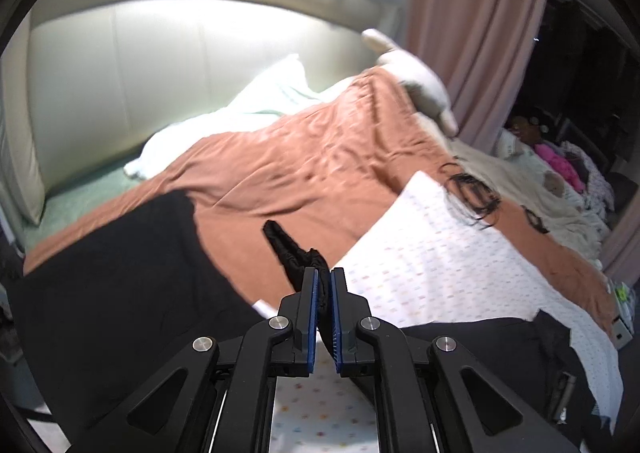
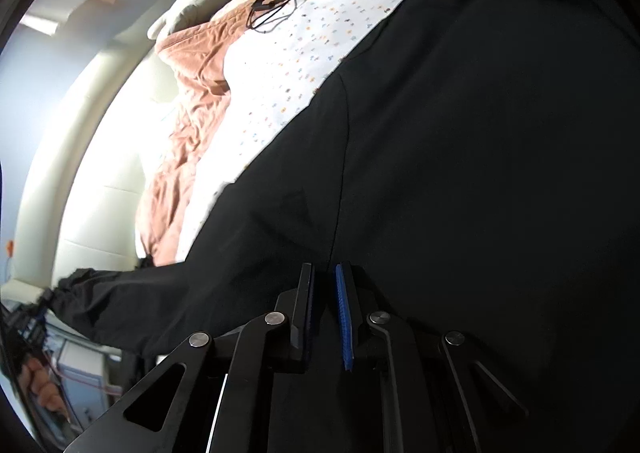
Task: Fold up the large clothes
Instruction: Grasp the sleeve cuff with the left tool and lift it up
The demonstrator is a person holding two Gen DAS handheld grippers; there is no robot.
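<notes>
The left gripper (image 1: pixel 324 277) pinched the gathered cuff of the large black fabric jacket (image 2: pixel 460 157), which lay near, across a white dotted sheet (image 1: pixel 432 253) on a rumpled orange quilt (image 1: pixel 304 169). The right gripper (image 2: pixel 325 273) hovered over the jacket's body, jaws narrowly parted; whether cloth sat between them was unclear.

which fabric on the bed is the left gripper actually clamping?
The black garment: a bunched bit of it sits between the left gripper's fingers. The orange blanket and the white dotted sheet lie flat, ungripped.
</notes>
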